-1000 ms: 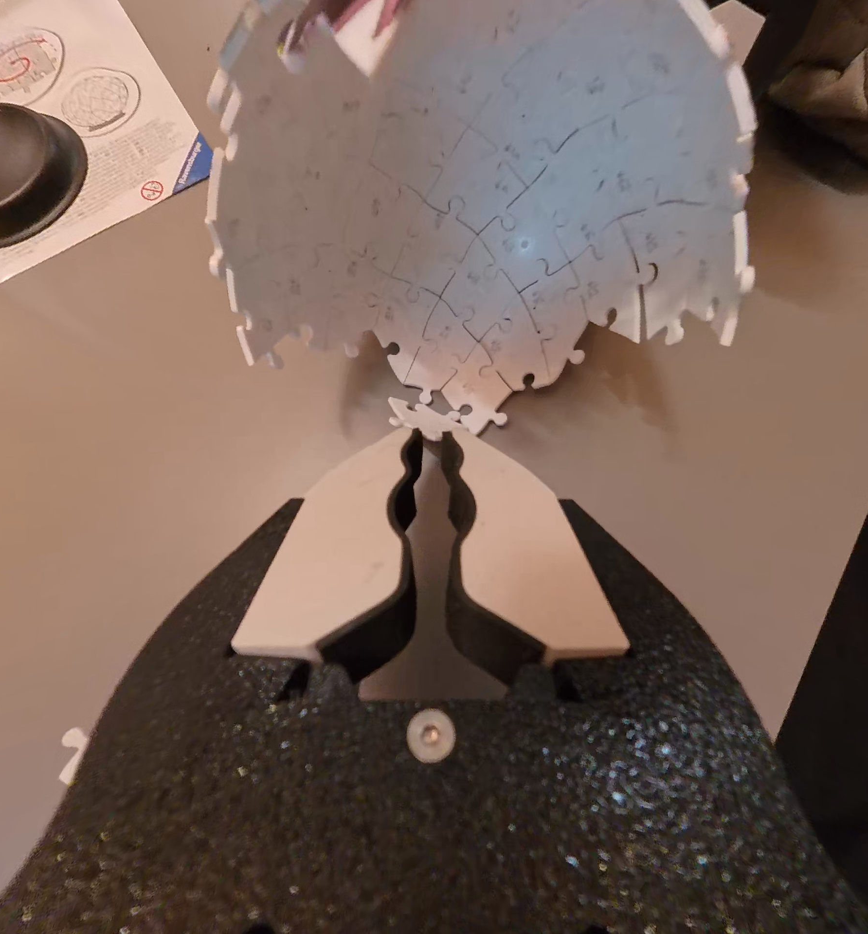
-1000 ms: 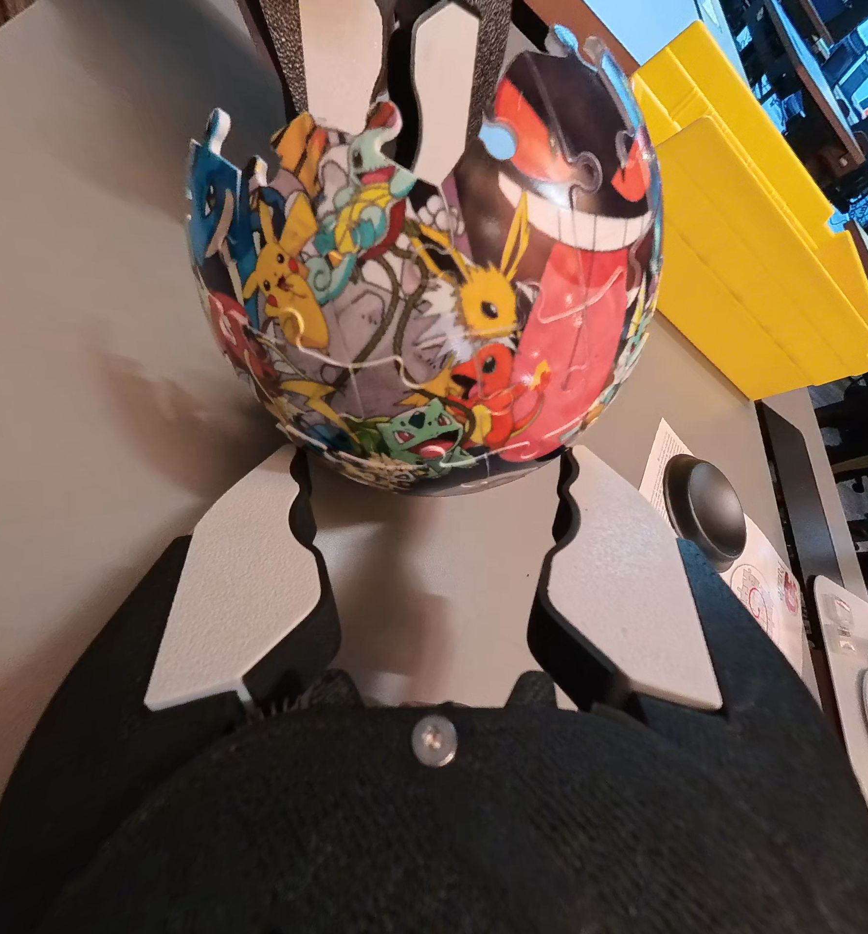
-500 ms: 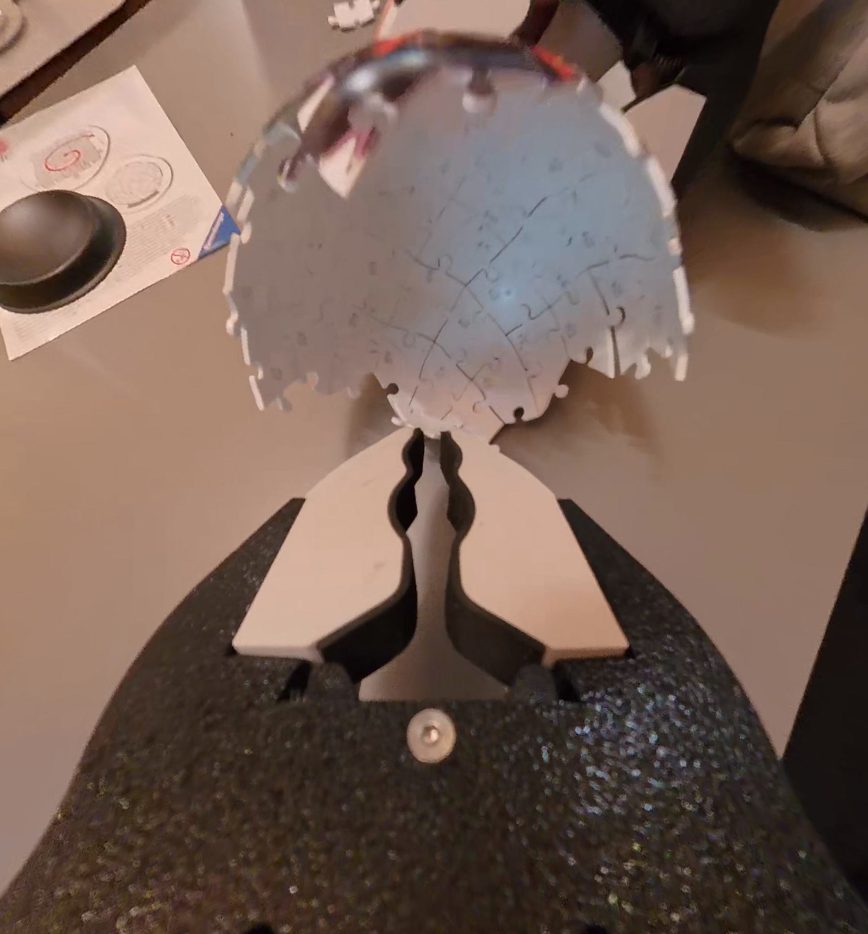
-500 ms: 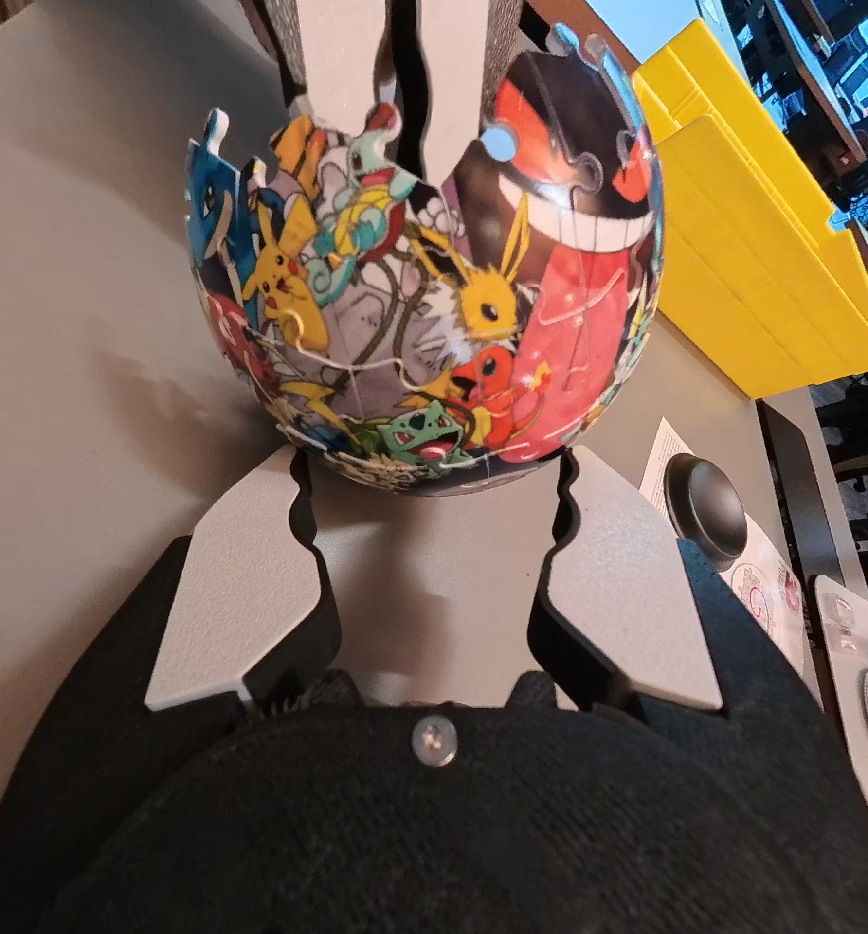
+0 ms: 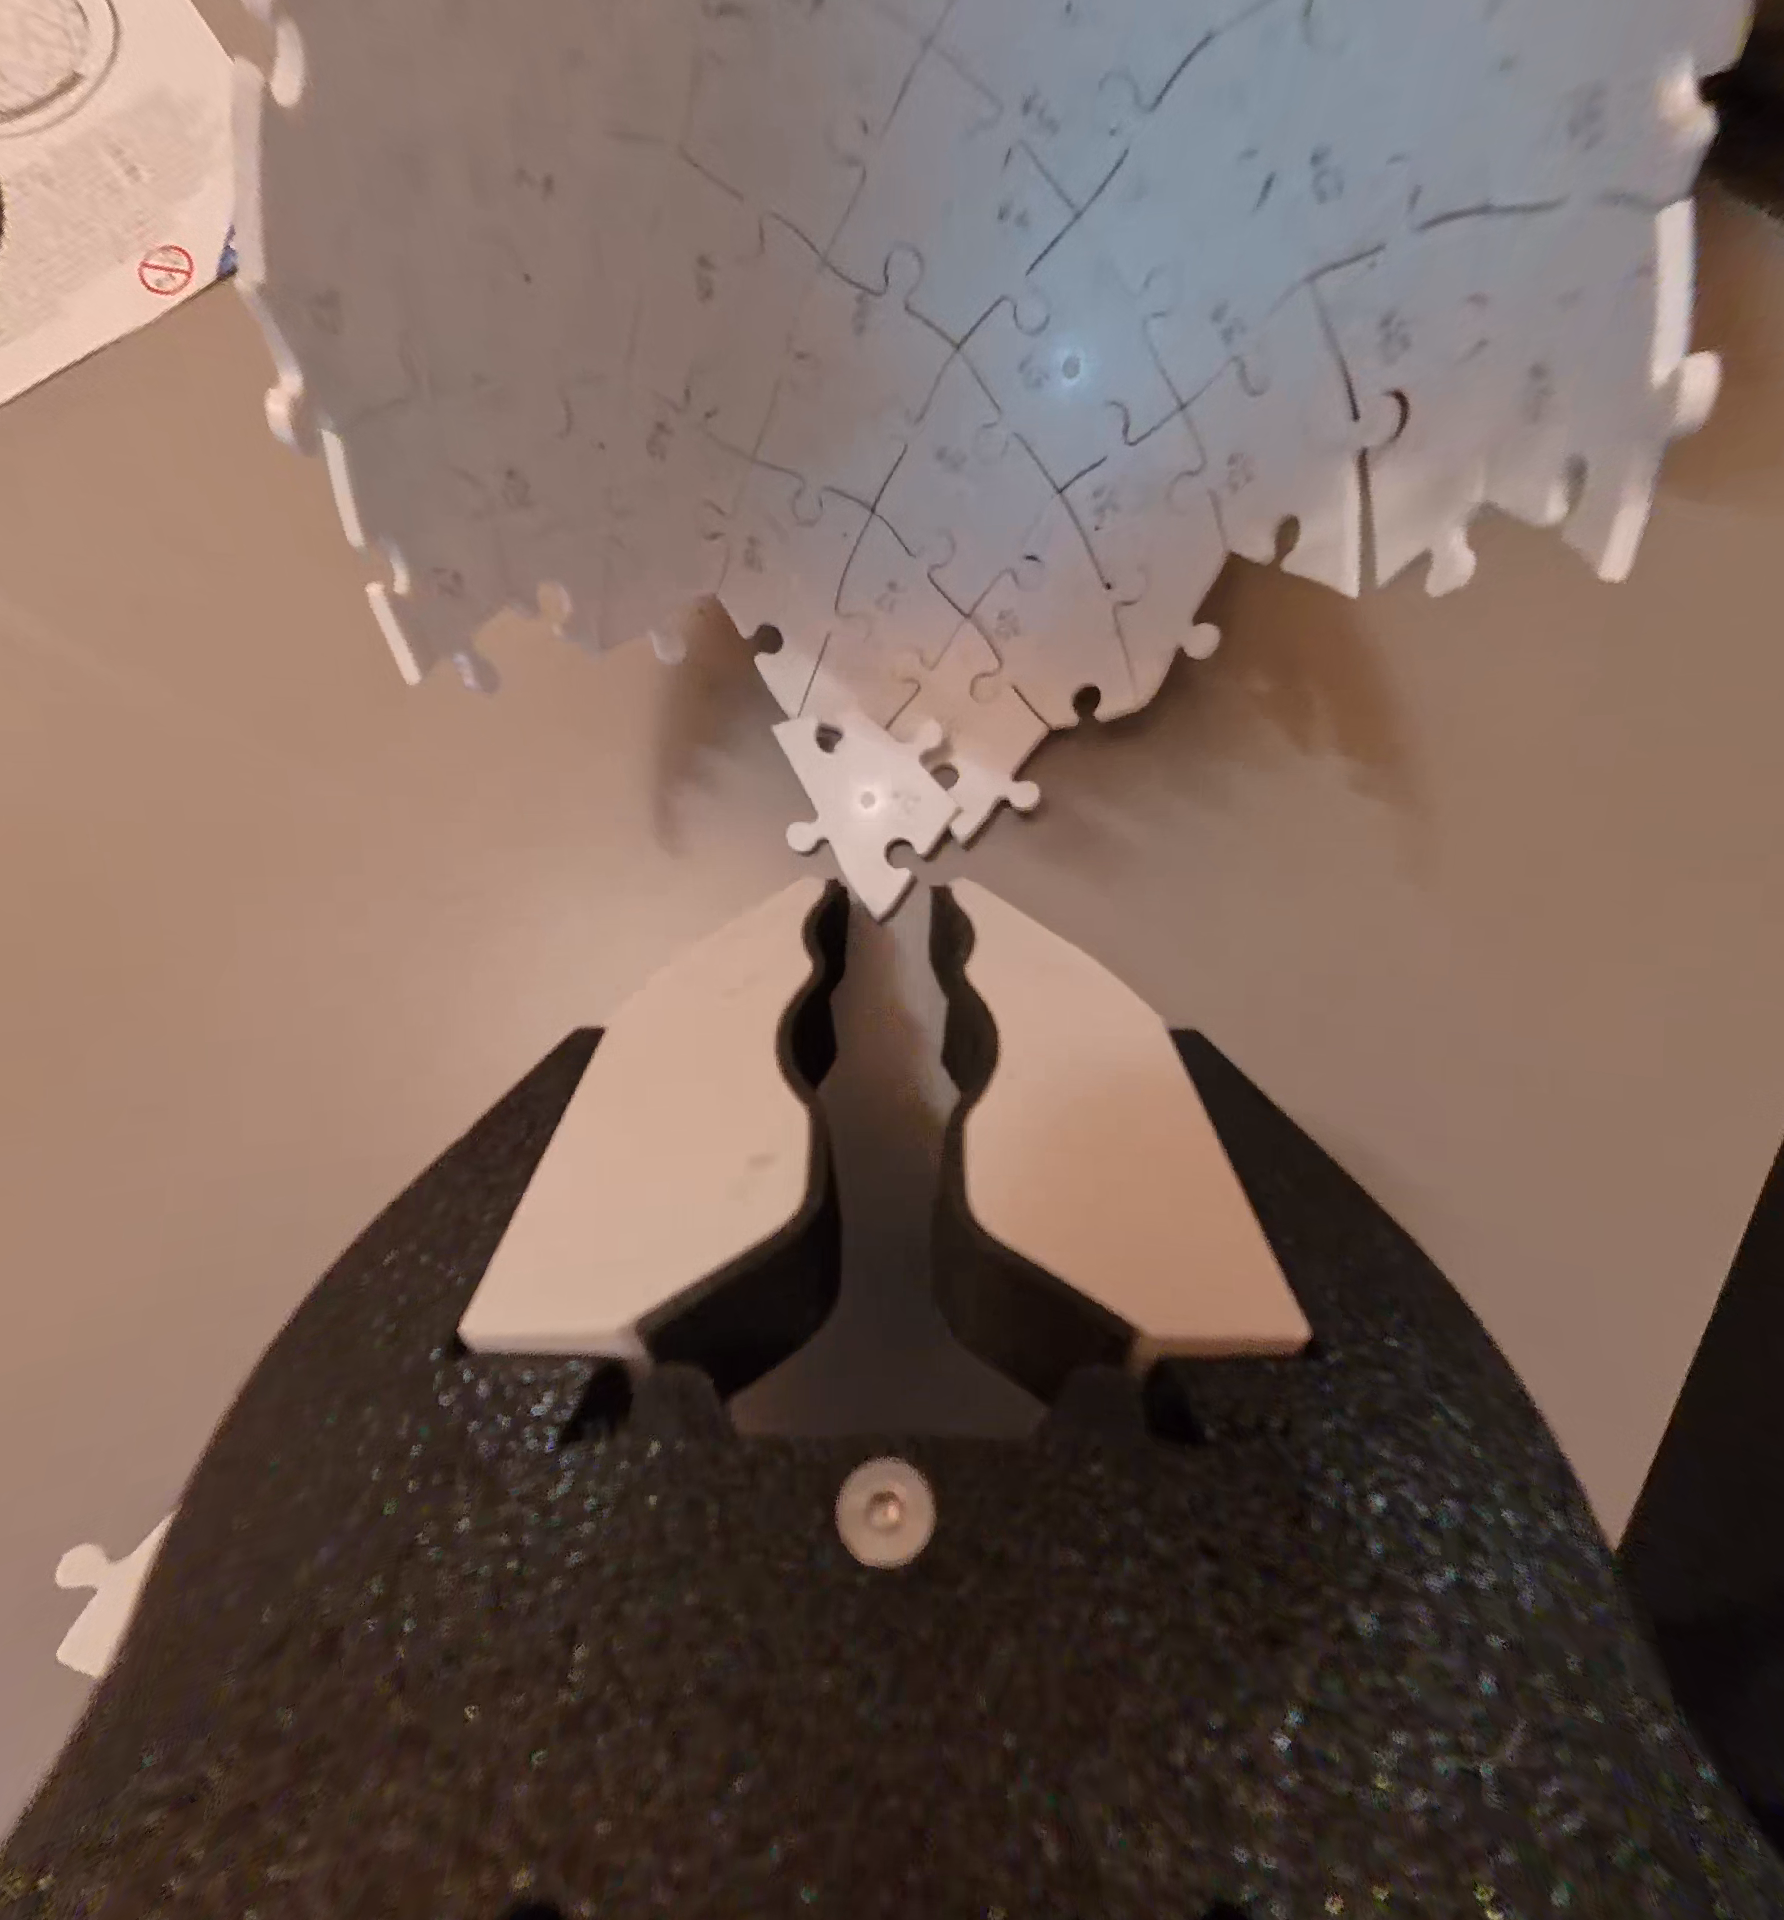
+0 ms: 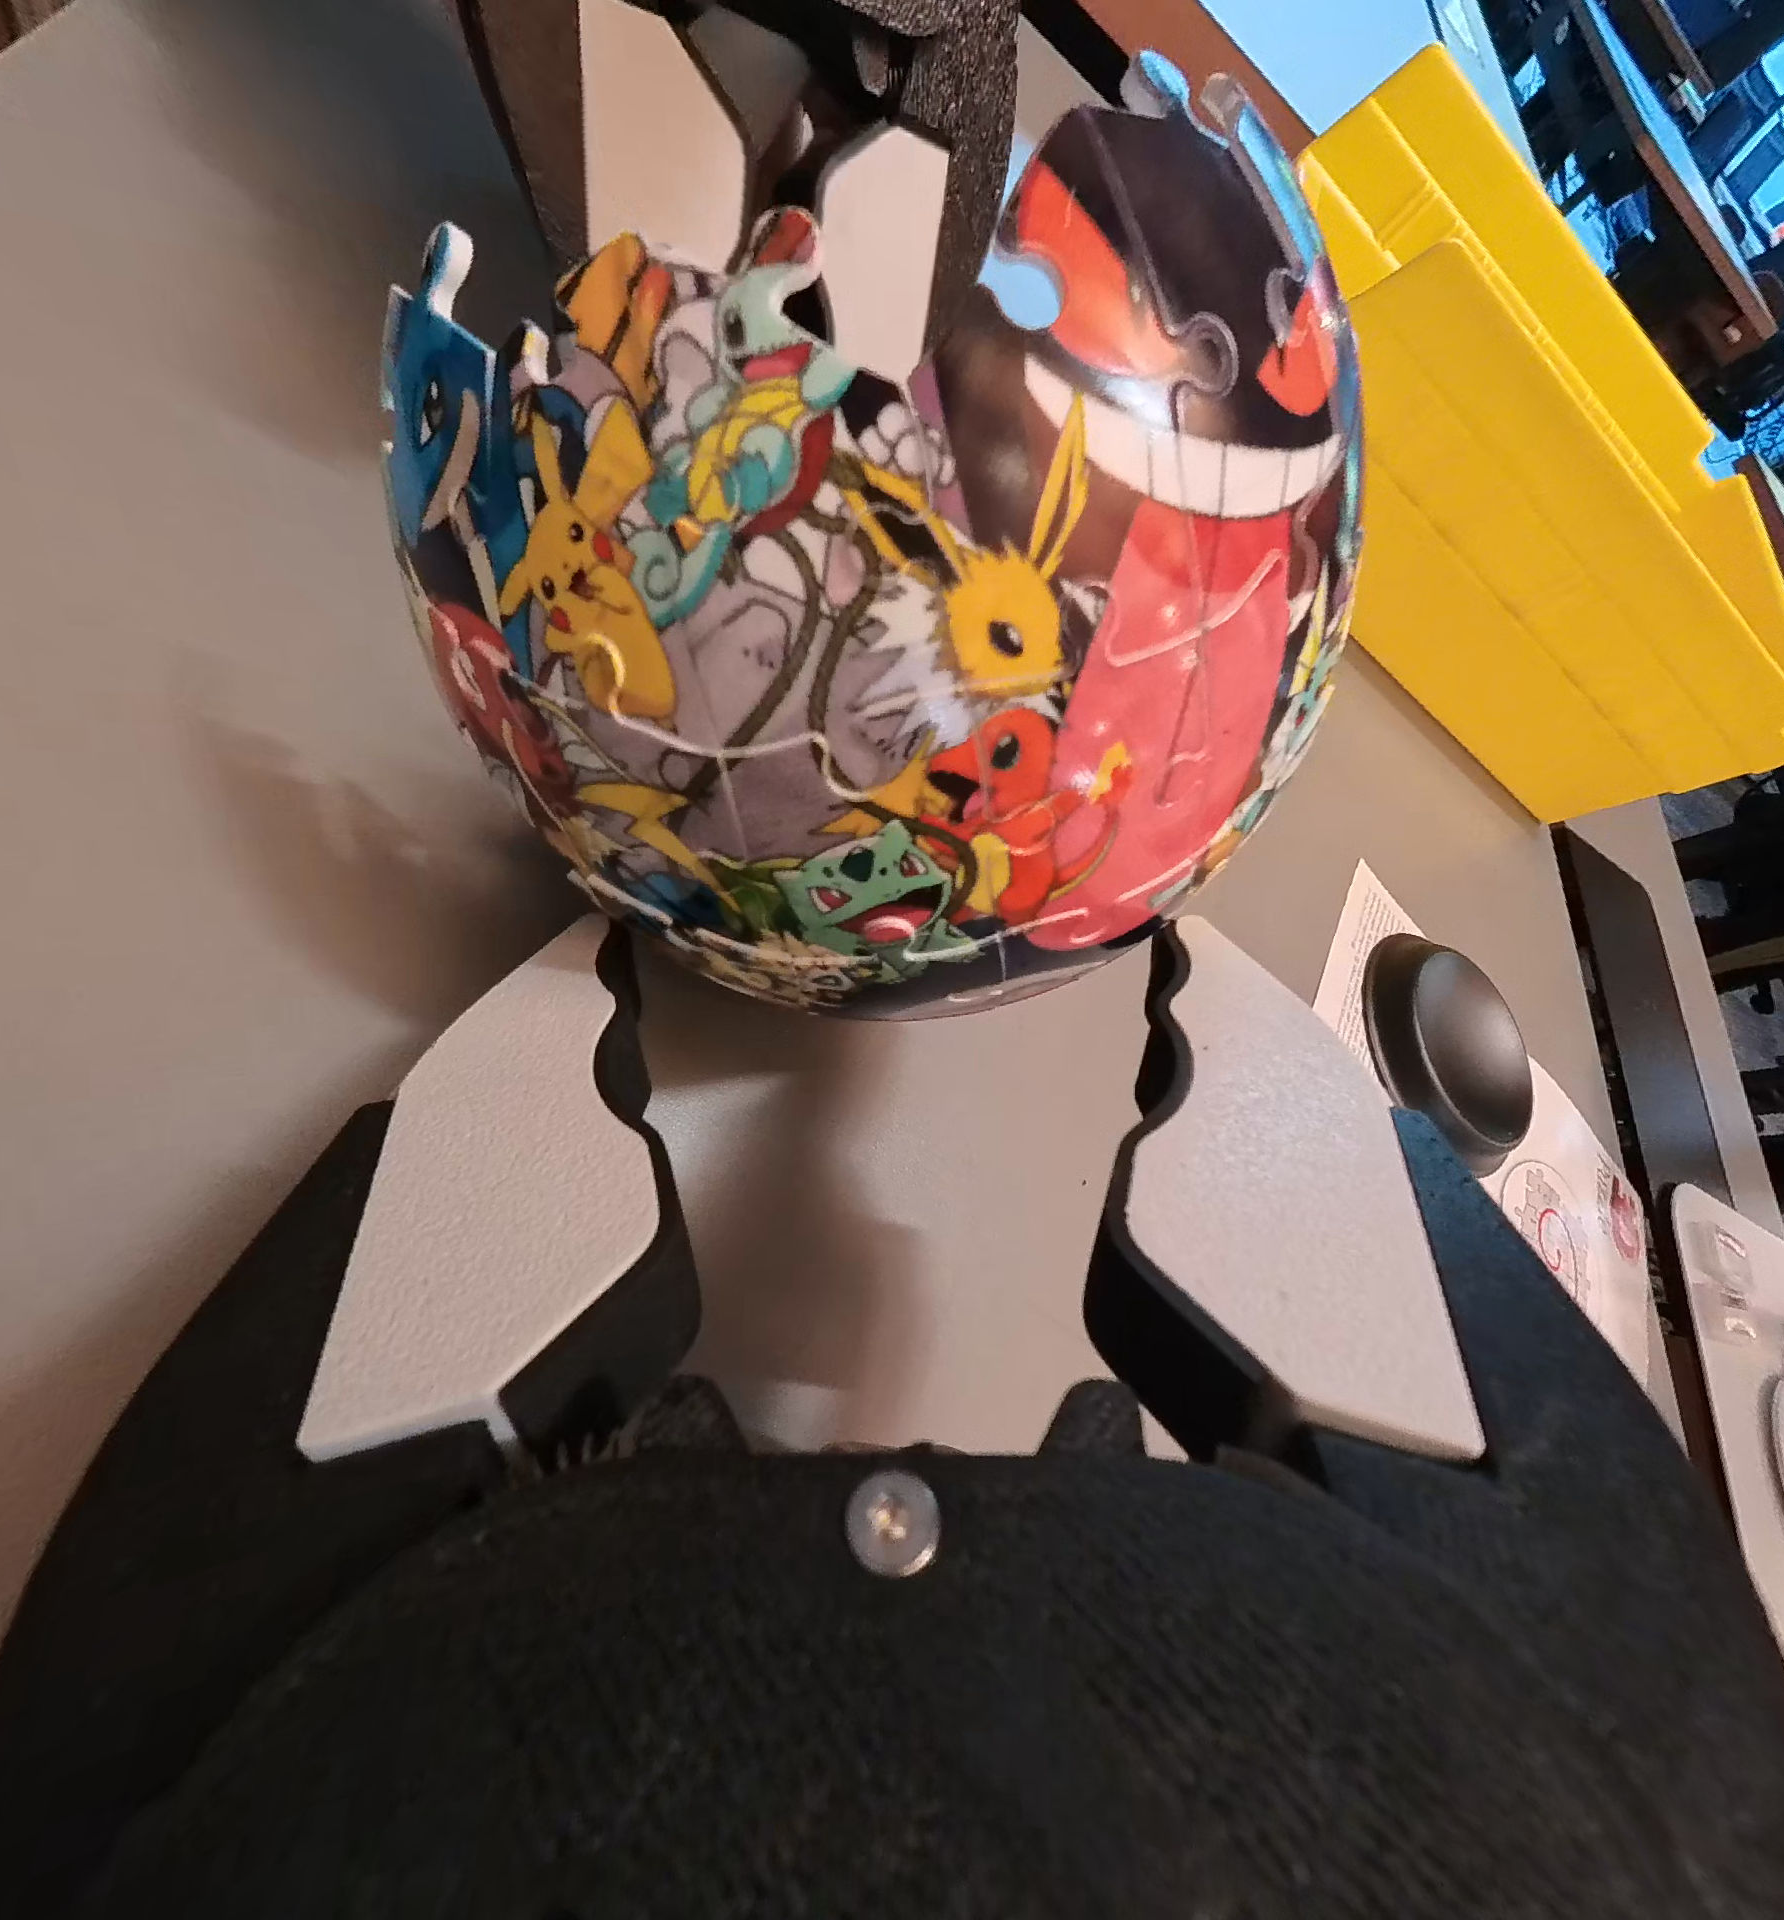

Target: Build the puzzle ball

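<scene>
The left gripper [image 5: 890, 906] has its jaws drawn nearly together, pinching a single white puzzle piece [image 5: 870, 812] by its lower corner, and that piece sits right at the ragged six o'clock edge of the puzzle ball [image 5: 971, 343]. It touches or overlaps the rim there; whether its tabs have seated cannot be told. Held by the corner like that, the piece's tabs stay free to meet the rim, which looks like the point of the grip.

Over to the right gripper [image 6: 893, 951]: jaws spread wide, cradling the half-built shell [image 6: 867, 582] from below, tips against its lower curve at roughly eight and four o'clock. That wide cup appears to steady the shell on the bench [image 6: 140, 520] while the other side presses in.

Outward now: at two o'clock in the right wrist view sit yellow bins [image 6: 1553, 499], at four o'clock a black stand [image 6: 1449, 1060] on an instruction sheet [image 6: 1568, 1247]. A loose piece [image 5: 98, 1621] lies at eight o'clock in the left wrist view.
</scene>
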A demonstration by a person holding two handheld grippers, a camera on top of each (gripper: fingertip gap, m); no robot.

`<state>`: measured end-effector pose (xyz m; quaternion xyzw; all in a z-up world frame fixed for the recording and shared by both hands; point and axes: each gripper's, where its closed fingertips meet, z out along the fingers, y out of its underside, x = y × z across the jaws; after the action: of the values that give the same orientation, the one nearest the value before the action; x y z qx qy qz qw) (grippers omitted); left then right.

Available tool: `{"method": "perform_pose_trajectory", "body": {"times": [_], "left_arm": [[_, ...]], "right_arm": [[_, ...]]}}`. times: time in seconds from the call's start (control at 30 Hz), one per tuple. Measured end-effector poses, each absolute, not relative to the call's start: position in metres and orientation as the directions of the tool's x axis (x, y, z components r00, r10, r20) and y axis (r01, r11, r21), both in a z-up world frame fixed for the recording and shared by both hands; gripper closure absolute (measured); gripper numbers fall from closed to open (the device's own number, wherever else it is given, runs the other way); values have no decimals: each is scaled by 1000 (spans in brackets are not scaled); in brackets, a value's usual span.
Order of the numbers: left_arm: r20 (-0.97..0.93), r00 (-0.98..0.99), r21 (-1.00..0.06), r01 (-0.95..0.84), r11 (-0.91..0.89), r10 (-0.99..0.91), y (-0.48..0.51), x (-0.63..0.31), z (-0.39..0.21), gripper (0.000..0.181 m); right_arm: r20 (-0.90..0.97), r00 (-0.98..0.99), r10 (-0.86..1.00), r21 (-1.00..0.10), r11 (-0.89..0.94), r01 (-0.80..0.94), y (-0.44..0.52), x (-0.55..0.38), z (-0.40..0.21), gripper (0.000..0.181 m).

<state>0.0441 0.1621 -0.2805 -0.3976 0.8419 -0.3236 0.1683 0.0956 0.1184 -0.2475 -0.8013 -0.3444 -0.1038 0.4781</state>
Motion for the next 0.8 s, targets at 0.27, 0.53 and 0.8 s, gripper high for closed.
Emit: {"method": "perform_pose_trajectory", "body": {"times": [0.27,0.53,0.8], "left_arm": [[27,-560,-721,-585,372,-828,160,60,-266,166],[45,-558,-678,-626,385,-828,154,66,-282,160],[25,-610,-674,-595,437,-792,153,64,-282,161]], "right_arm": [[495,741,453,-694,-307,651,118,96,-248,87],[495,742,453,-694,-307,651,118,96,-248,87],[496,741,453,-694,-307,651,118,96,-248,87]]}}
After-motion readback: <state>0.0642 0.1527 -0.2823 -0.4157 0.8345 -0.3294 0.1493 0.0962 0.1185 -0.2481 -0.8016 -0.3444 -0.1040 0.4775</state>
